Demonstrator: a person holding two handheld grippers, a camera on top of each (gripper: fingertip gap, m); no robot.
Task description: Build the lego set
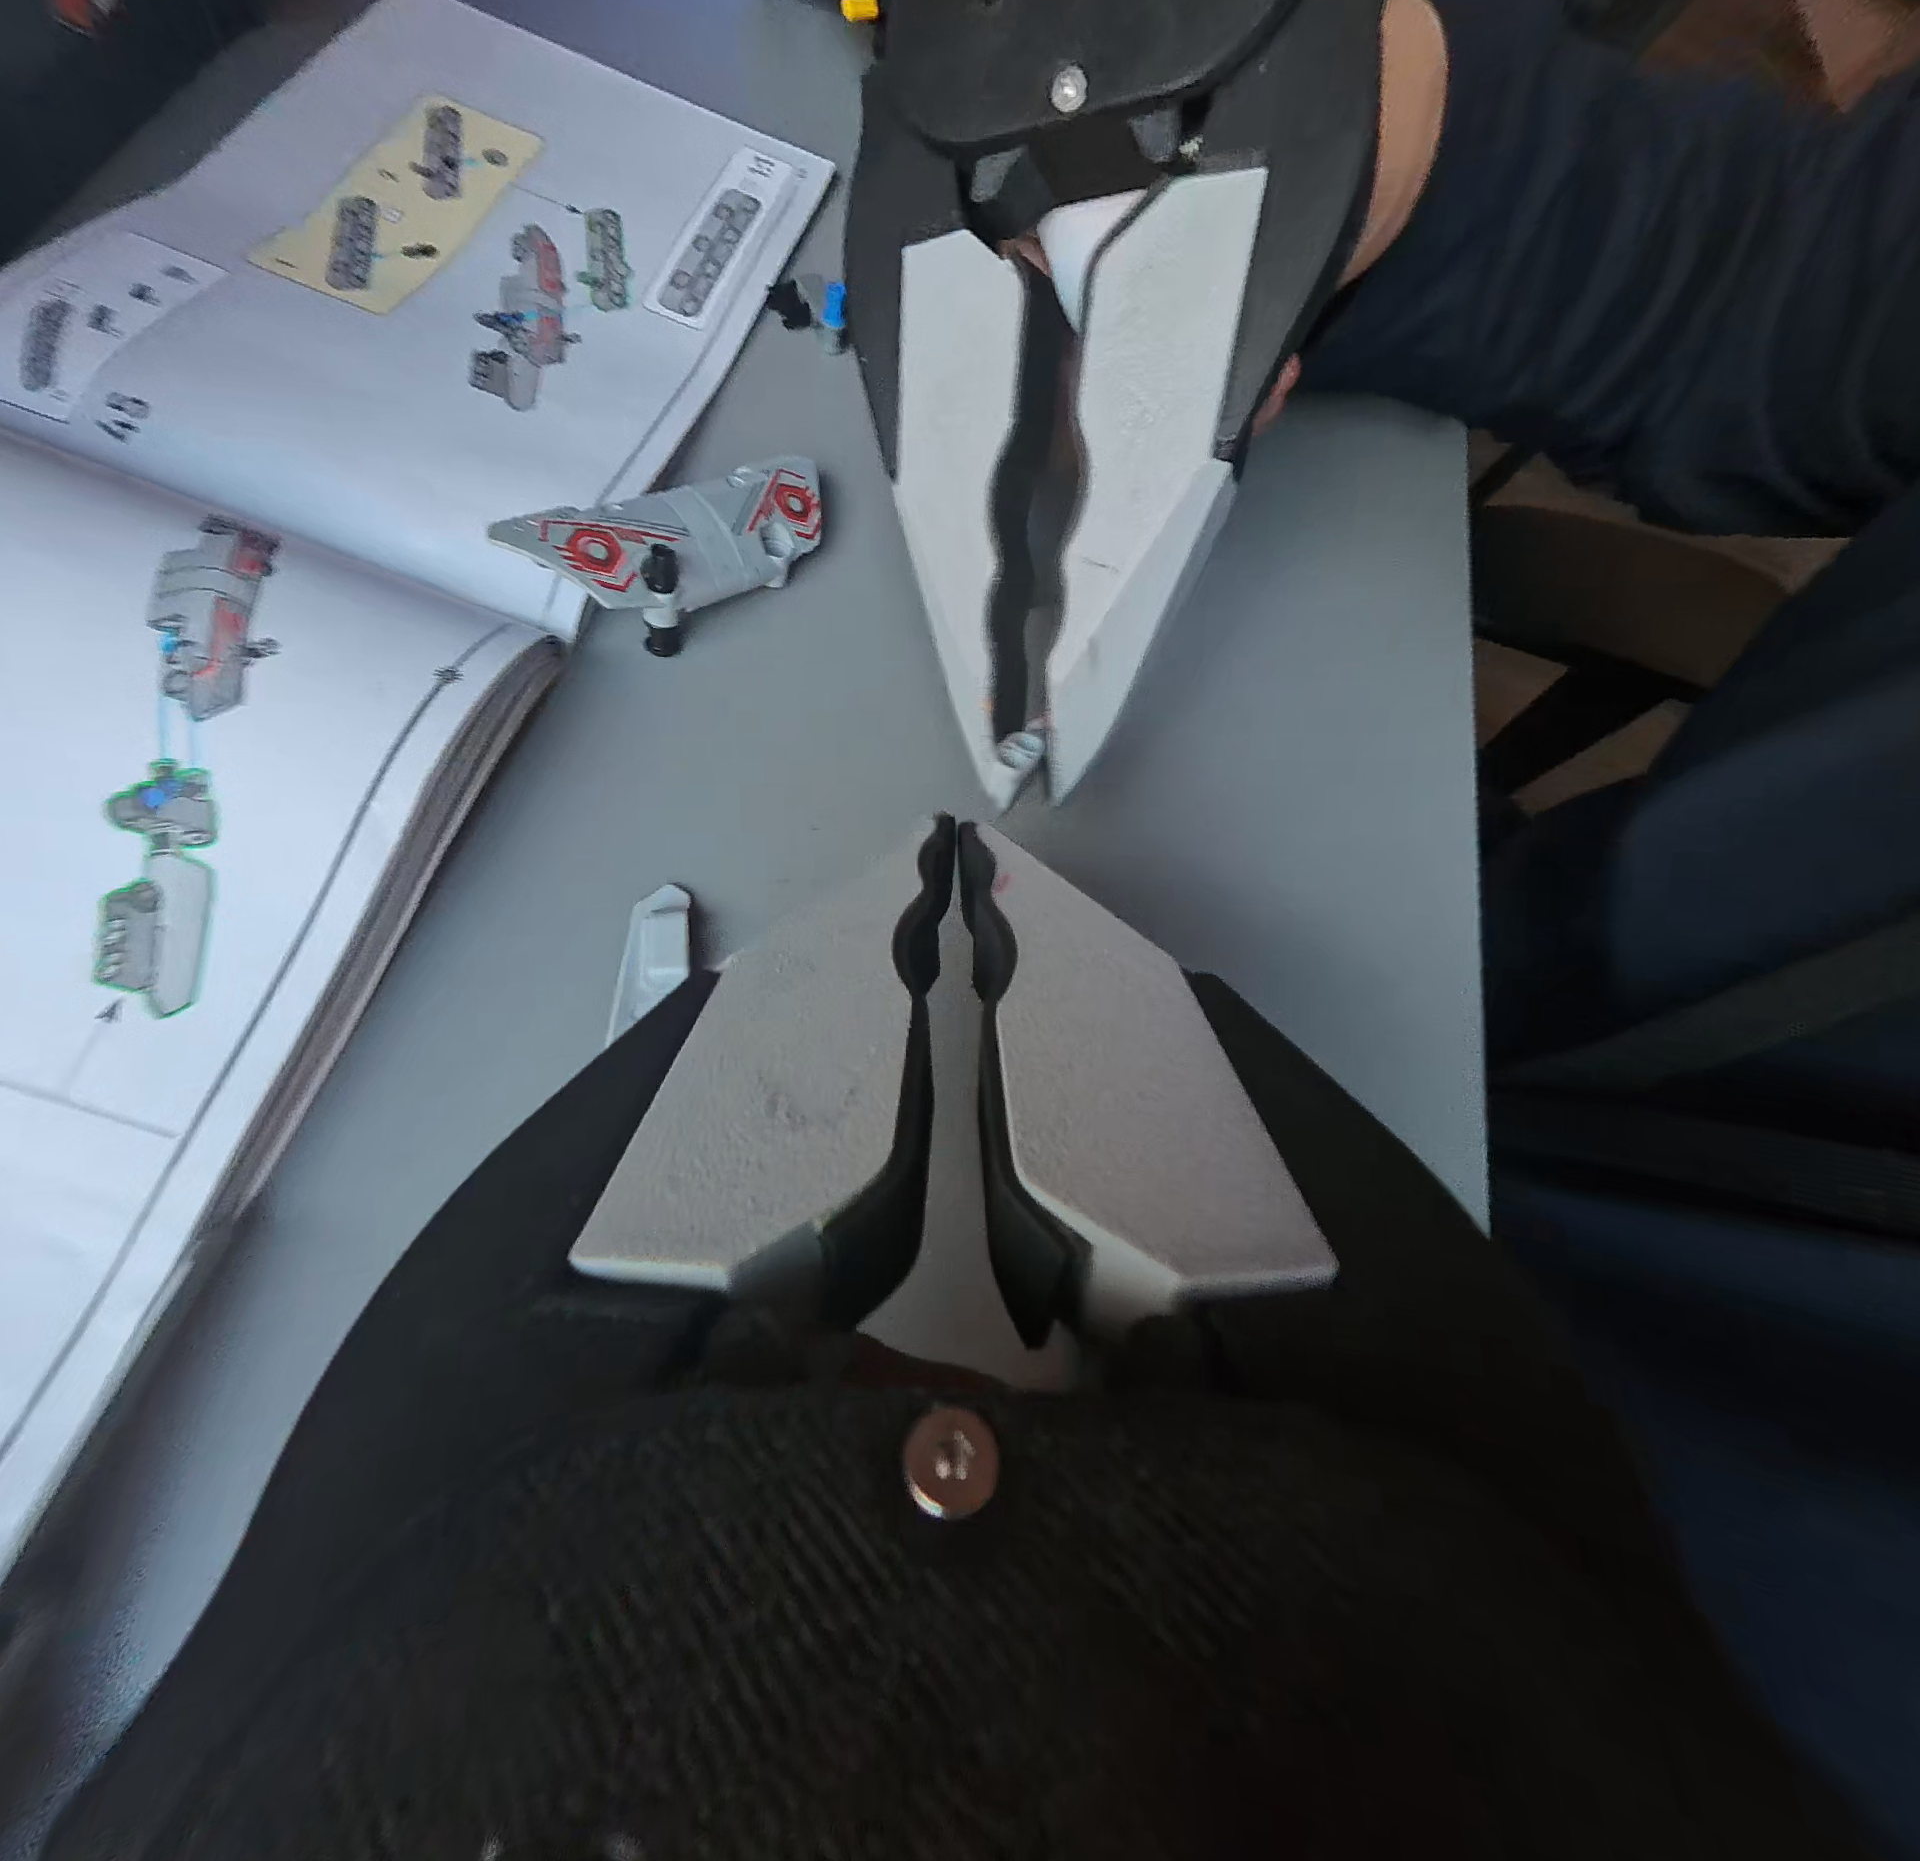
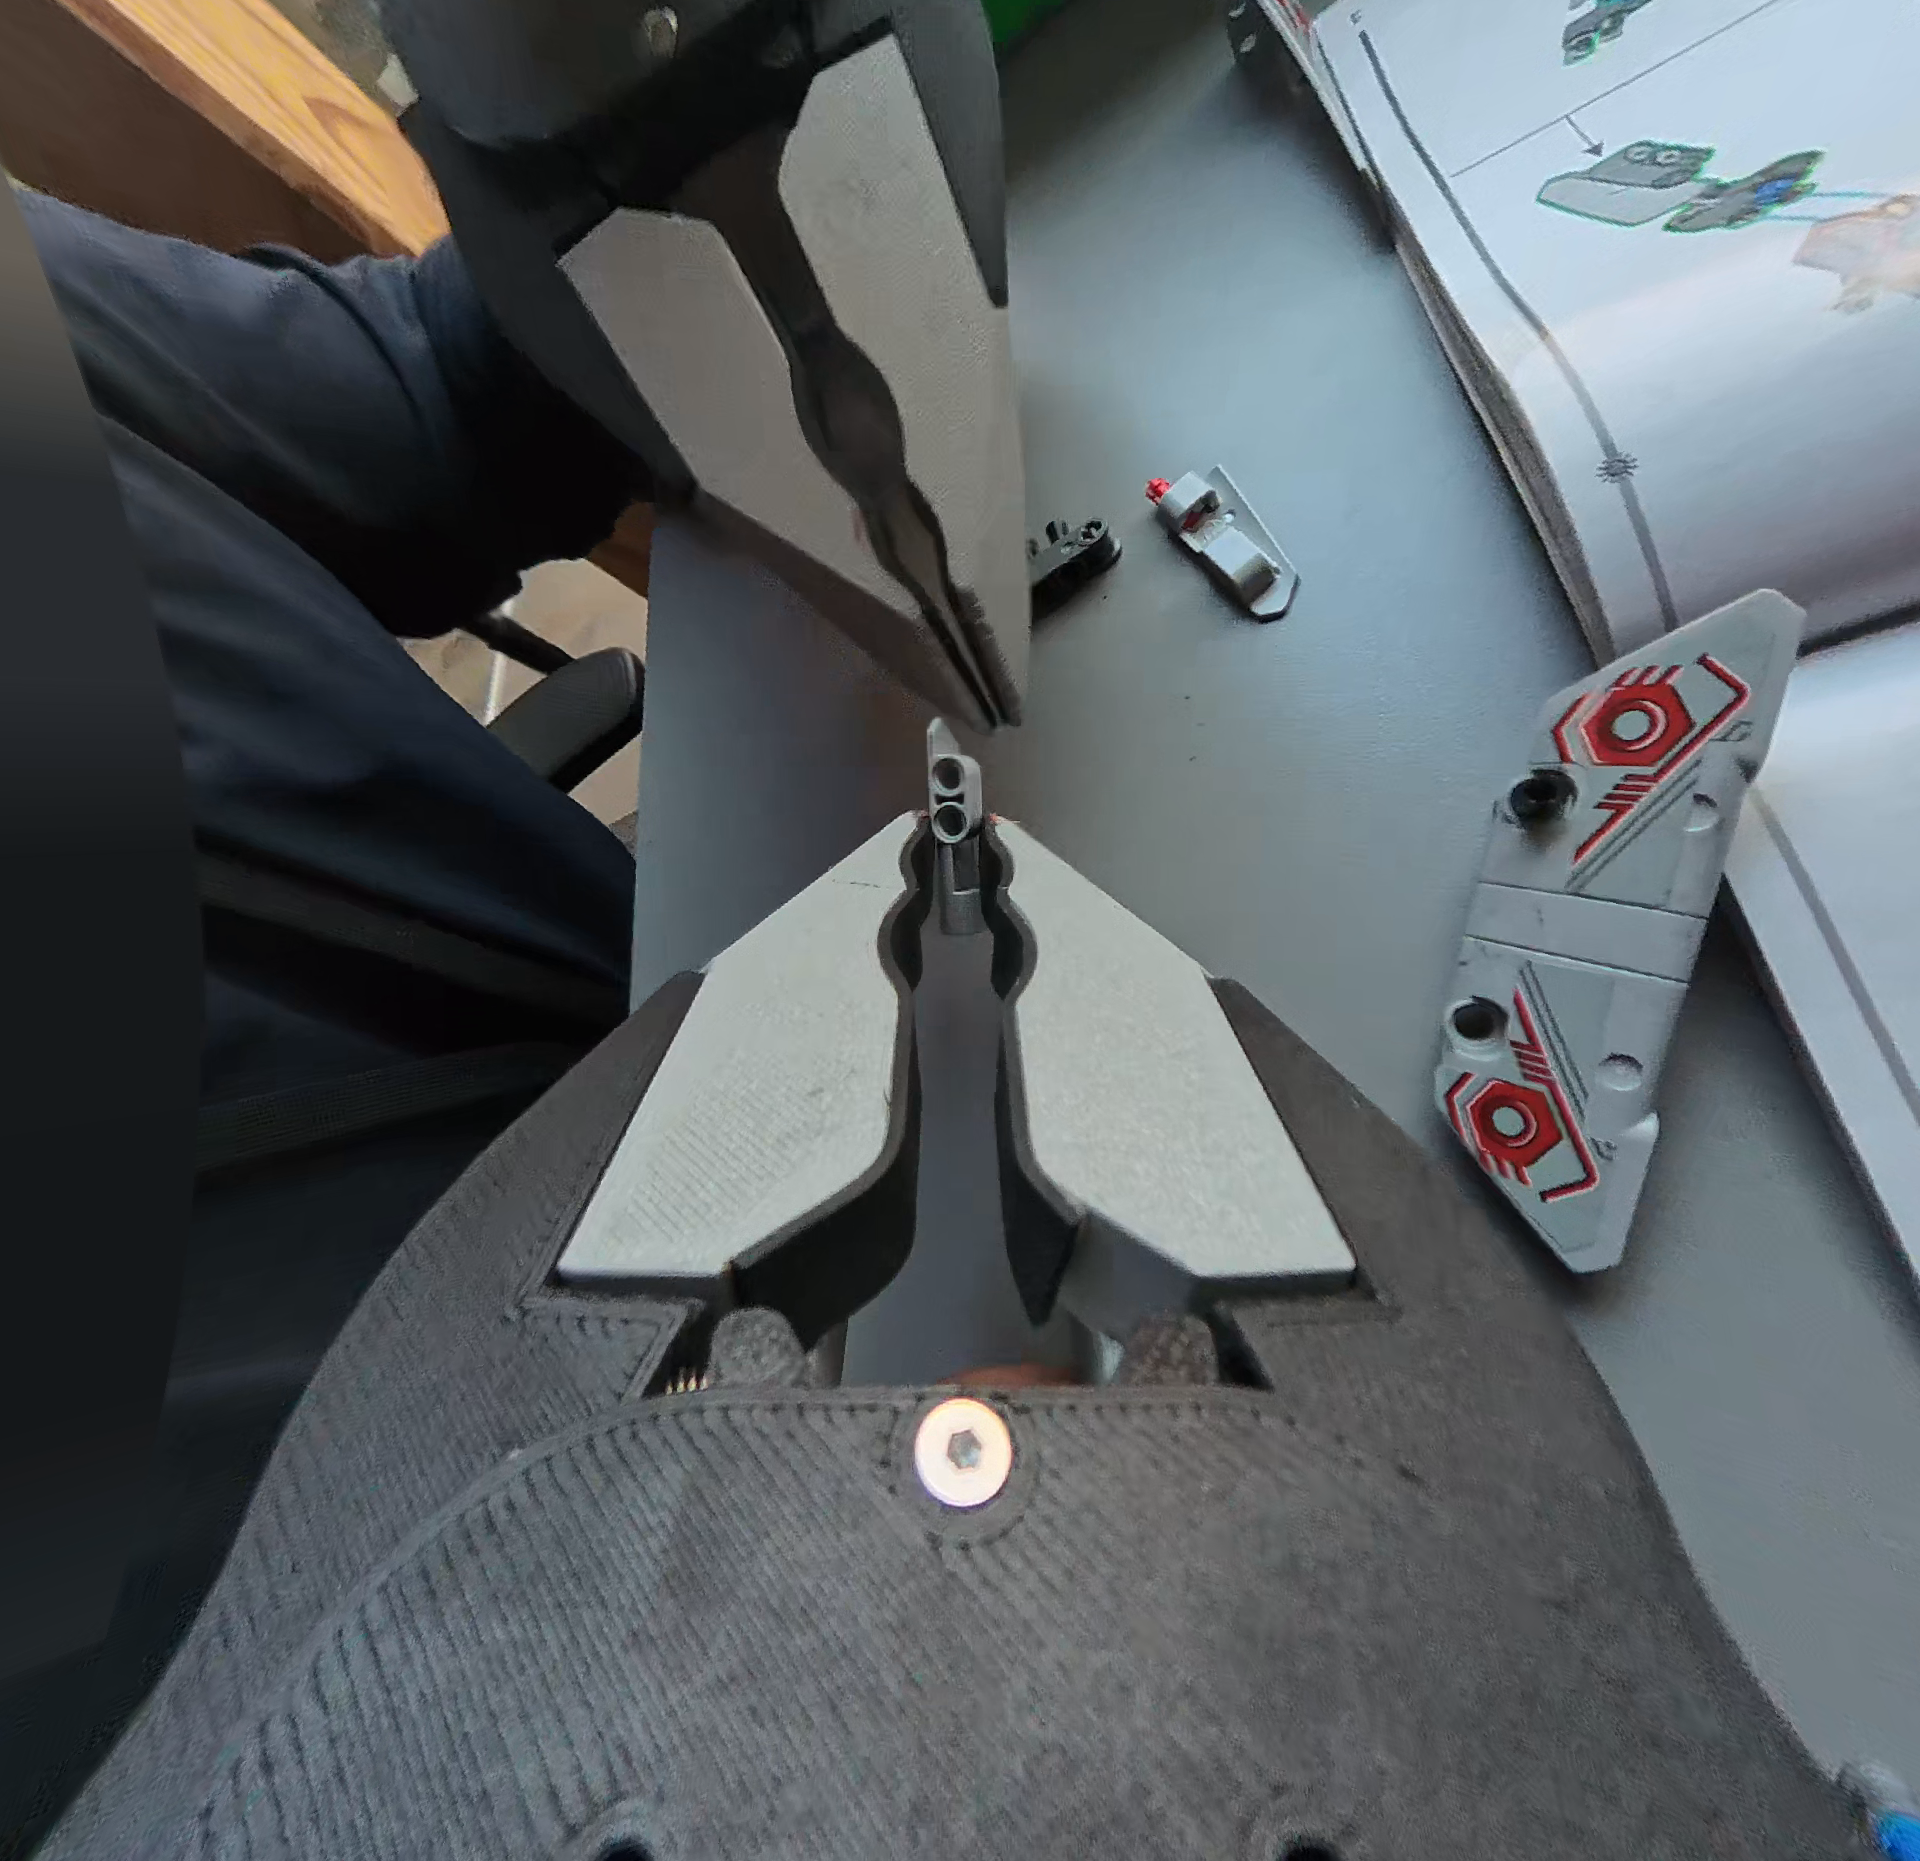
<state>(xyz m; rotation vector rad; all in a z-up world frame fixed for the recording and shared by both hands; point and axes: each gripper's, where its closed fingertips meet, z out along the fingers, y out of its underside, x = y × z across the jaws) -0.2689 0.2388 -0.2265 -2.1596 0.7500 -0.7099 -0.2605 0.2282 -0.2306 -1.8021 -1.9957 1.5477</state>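
Lego pieces sit scattered on the grey table (image 1: 790,772): a winged grey panel with red markings (image 2: 1600,938) at 3 o'clock in the right wrist view, a small grey sub-build with a red pin (image 2: 1226,538) at 1 o'clock, a black connector (image 2: 1075,549) just beside it. The open instruction booklet (image 1: 312,523) fills 9 to 11 o'clock in the left wrist view.

The right gripper (image 2: 961,824) is clamped on a small grey connector piece (image 2: 951,783), 2 holes facing the camera, held above the table near its edge. The left gripper (image 1: 956,829) has its fingers pressed together with nothing between them, tip nearly touching the right gripper's tip.

Step looks like mid-assembly: a small part in hand, likely being readied or handed over before joining a sub-build. Next move probably calls for the left fingers to spread and take or steady the piece, then line its holes up with a pin. Small part, slip risk.
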